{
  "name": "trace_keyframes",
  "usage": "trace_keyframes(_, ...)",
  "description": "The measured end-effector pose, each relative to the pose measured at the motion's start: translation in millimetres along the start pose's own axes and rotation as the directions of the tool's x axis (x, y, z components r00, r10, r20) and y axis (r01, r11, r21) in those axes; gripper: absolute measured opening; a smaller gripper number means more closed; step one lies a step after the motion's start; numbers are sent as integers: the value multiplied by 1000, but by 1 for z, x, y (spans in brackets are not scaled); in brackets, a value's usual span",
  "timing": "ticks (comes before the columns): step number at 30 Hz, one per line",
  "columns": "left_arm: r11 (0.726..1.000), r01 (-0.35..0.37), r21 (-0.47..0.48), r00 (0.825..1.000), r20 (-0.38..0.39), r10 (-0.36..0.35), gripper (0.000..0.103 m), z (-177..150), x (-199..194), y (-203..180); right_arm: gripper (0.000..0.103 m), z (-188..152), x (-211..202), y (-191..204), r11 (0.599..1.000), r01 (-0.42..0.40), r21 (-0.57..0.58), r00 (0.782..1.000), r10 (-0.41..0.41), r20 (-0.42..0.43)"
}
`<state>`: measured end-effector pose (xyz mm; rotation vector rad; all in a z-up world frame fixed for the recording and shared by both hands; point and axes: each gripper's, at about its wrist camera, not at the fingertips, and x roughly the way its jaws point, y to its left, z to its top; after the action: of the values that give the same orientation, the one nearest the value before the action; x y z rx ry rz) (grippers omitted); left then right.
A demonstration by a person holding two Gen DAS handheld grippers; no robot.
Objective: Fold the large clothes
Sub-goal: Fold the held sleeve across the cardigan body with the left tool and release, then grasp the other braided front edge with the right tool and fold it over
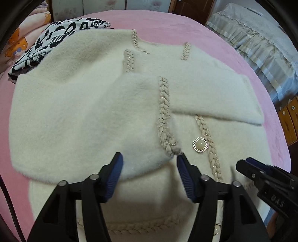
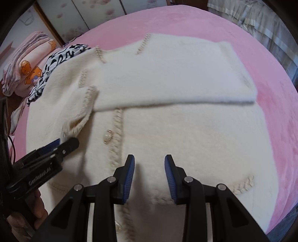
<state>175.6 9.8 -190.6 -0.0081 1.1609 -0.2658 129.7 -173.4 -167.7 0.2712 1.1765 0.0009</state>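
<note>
Pink bed (image 1: 167, 24), cream jacket (image 1: 74, 111) beneath both tongs (image 1: 149, 162).

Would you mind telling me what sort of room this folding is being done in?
Most likely a bedroom: the cream coat lies on a bed with a pink blanket, bear-print bedding is piled at its far end, and wardrobe doors stand behind.

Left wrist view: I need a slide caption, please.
Open left hand-held gripper above a cream jacket with both sleeves folded across it, on a pink bed.
</note>
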Motion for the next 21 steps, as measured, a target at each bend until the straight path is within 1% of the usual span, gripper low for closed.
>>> trace_keyframes(1,1000,8,2,1000,5,-8,70,-1,-2,1,33,-2,0,0,1000,-1,-4,1000,1,3)
trace_keyframes(2,1000,11,4,1000,13,-11,71,-3,-7,1,34,-1,1,0,1000,-7,-7,1000,7,6)
trace_keyframes(4,1000,8,11,1000,23,-8,71,-11,-18,1,33,0,2,1,1000,-19,-6,1000,19,11)
trace_keyframes(8,1000,17,-23,999,46,-16,71,-17,-34,15,33,11,4,10,997,-71,-3,997,71,20)
trace_keyframes(10,999,0,-40,997,72,3,71,-23,-48,23,34,14,2,20,995,-95,-22,995,96,28)
trace_keyframes(11,999,-13,-48,997,79,16,72,-27,-54,26,35,15,2,25,994,-103,-33,994,104,28)
trace_keyframes(13,996,-28,-79,996,88,35,72,-31,-59,38,49,16,2,35,991,-122,-56,992,124,29)
trace_keyframes(14,995,-32,-99,996,85,40,72,-34,-61,46,51,17,1,40,989,-132,-69,990,134,31)
trace_keyframes(15,992,-35,-120,996,82,45,72,-37,-63,53,53,17,1,44,987,-138,-82,989,141,31)
trace_keyframes(18,982,-51,-179,995,77,66,72,-44,-67,75,53,17,1,56,982,-158,-106,987,161,22)
trace_keyframes(21,973,-79,-219,991,85,99,72,-52,-74,95,53,19,4,66,976,-185,-119,982,187,9)
